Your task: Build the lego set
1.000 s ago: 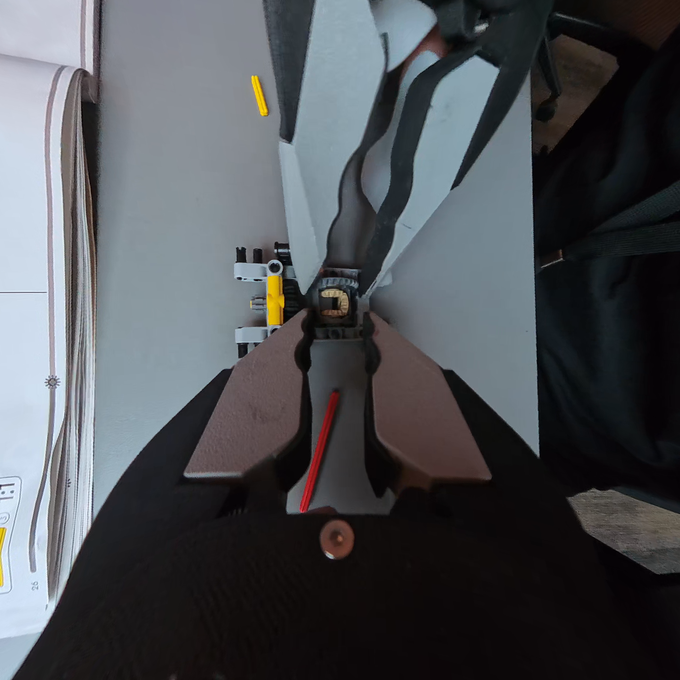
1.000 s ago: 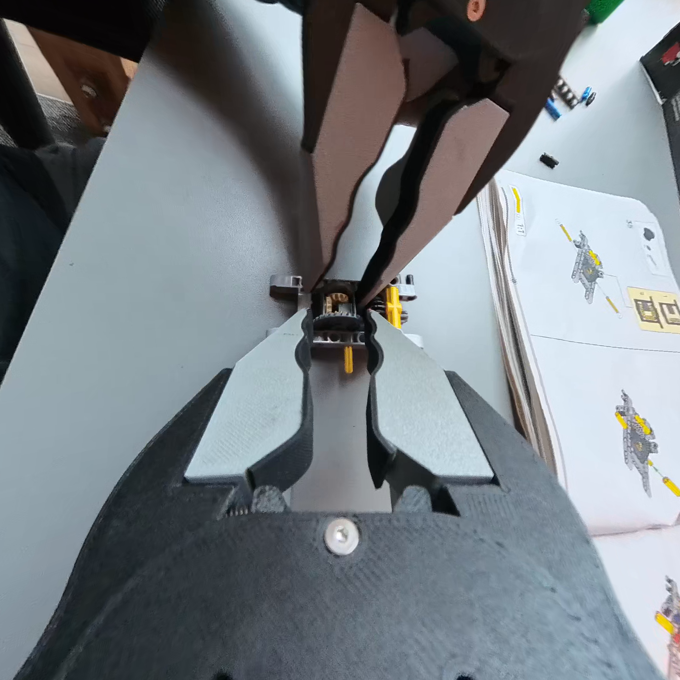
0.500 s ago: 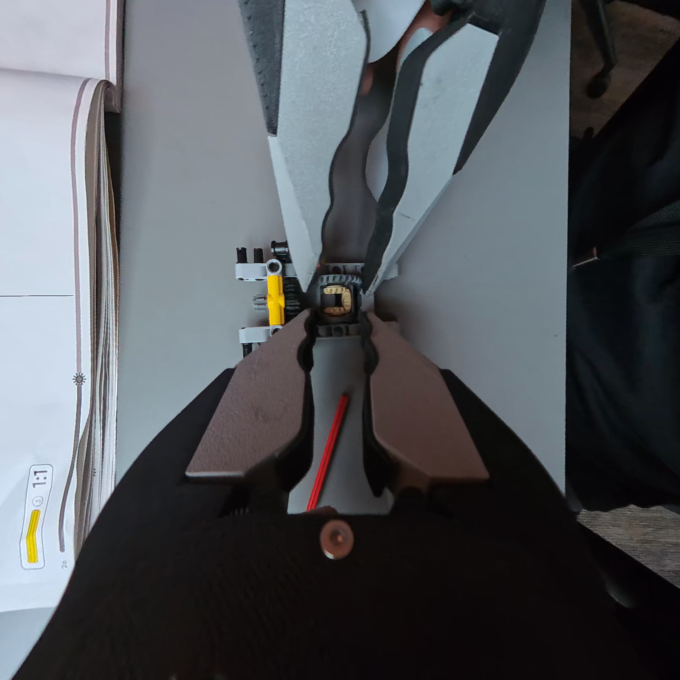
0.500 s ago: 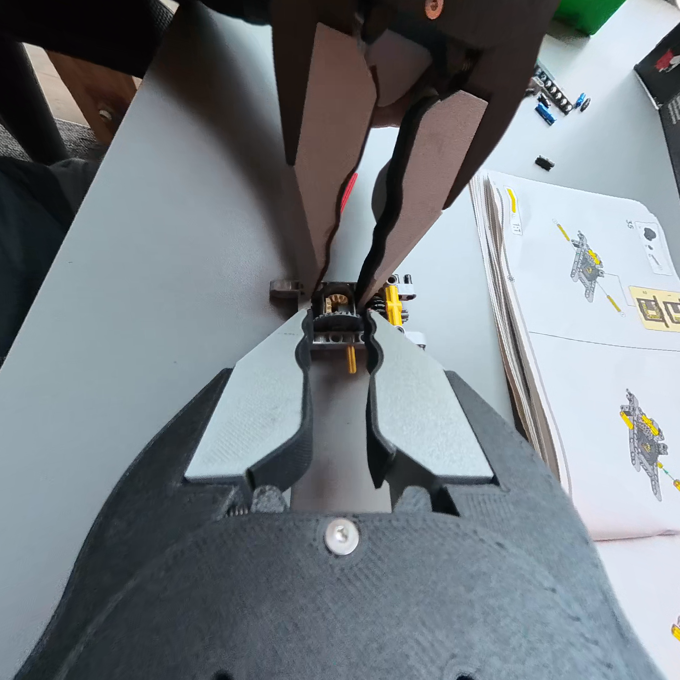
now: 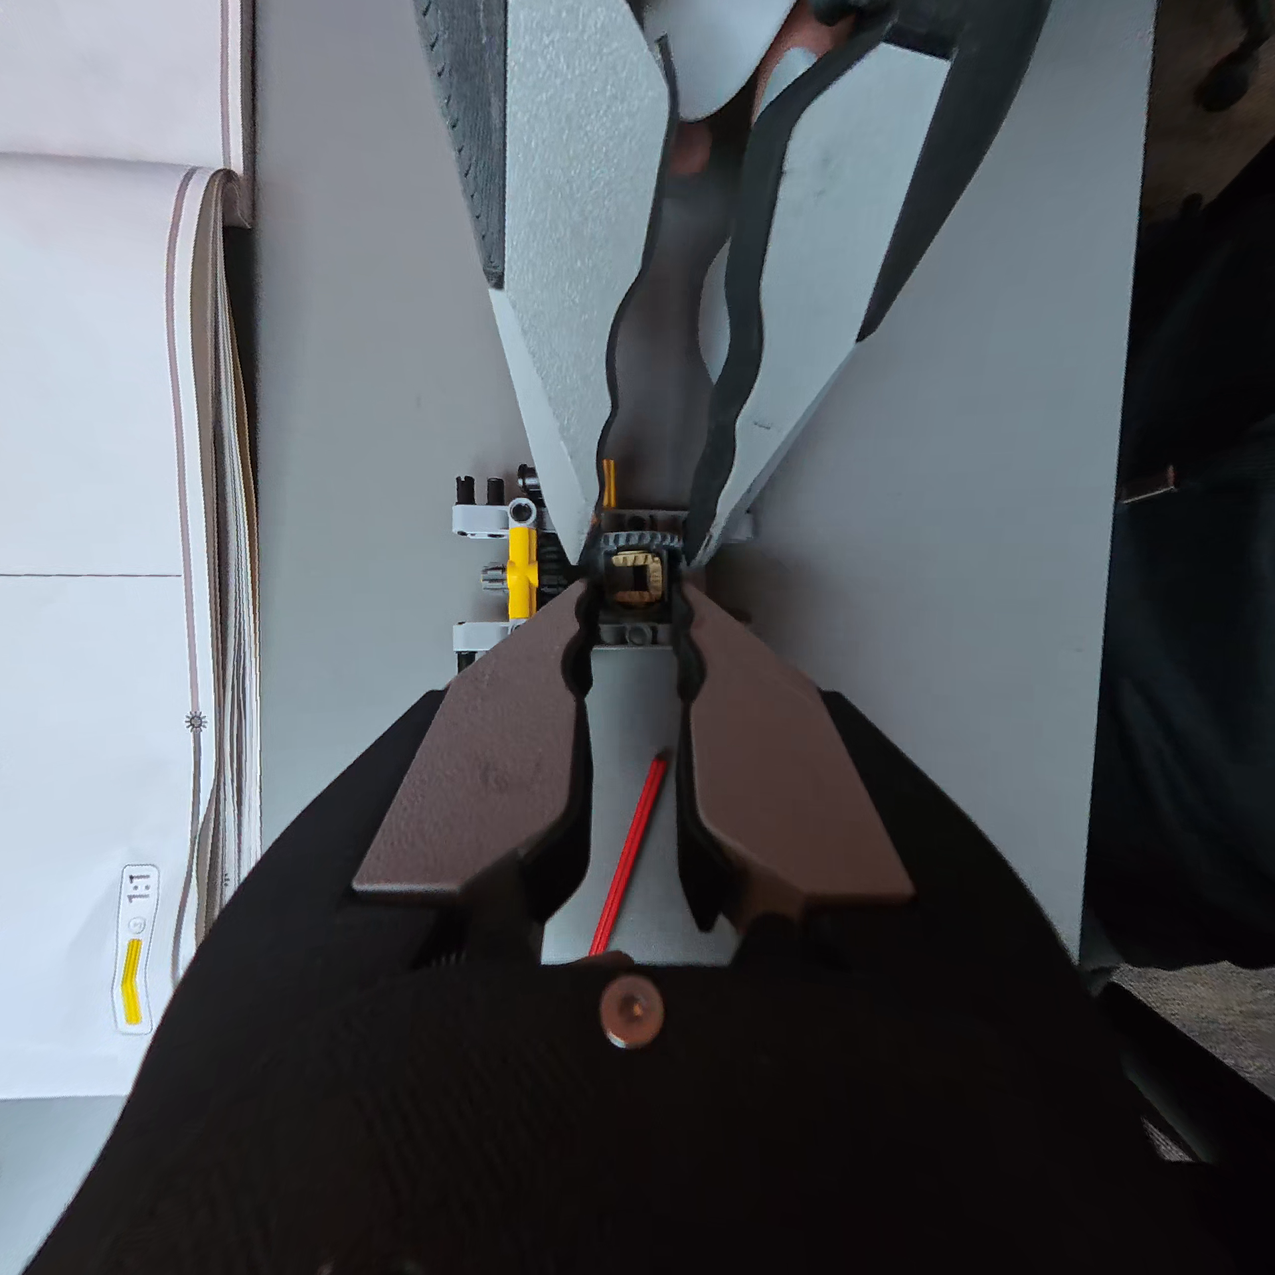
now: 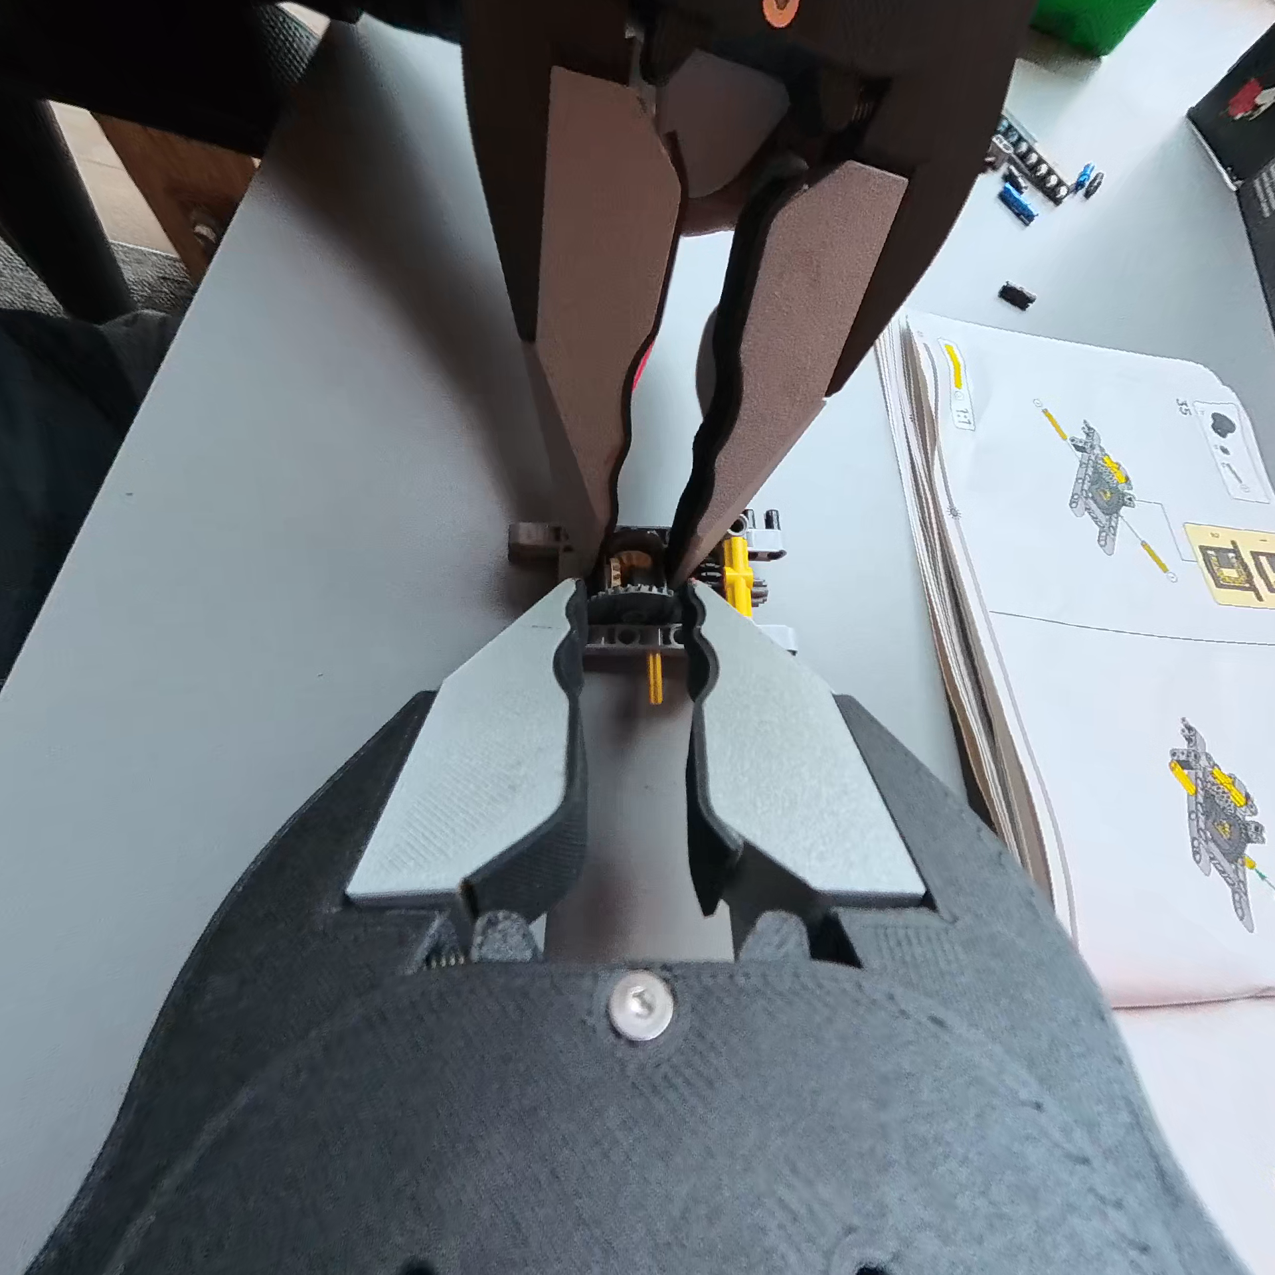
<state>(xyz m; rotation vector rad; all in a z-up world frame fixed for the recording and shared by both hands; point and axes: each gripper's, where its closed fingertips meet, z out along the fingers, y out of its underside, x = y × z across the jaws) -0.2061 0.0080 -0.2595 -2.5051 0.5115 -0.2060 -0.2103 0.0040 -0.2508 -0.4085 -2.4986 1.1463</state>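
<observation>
- Grey and black, the lego assembly (image 5: 631, 586) is sitting on the table (image 5: 359, 414) between your 2 grippers, which are meeting it from opposite ends.
- Your left gripper (image 5: 633, 607) is pinching its near frame; your right gripper (image 6: 635, 607) is pinching the far frame at the gear (image 6: 631, 595).
- You are risking a twist: any uneven squeeze could be popping the frame beams apart.
- You could be knocking the yellow axle (image 6: 654, 679), which is sticking out towards the right gripper.
- You are crowding the red axle (image 5: 628, 855) lying loose under the left fingers; a drag could be sweeping it away.
</observation>
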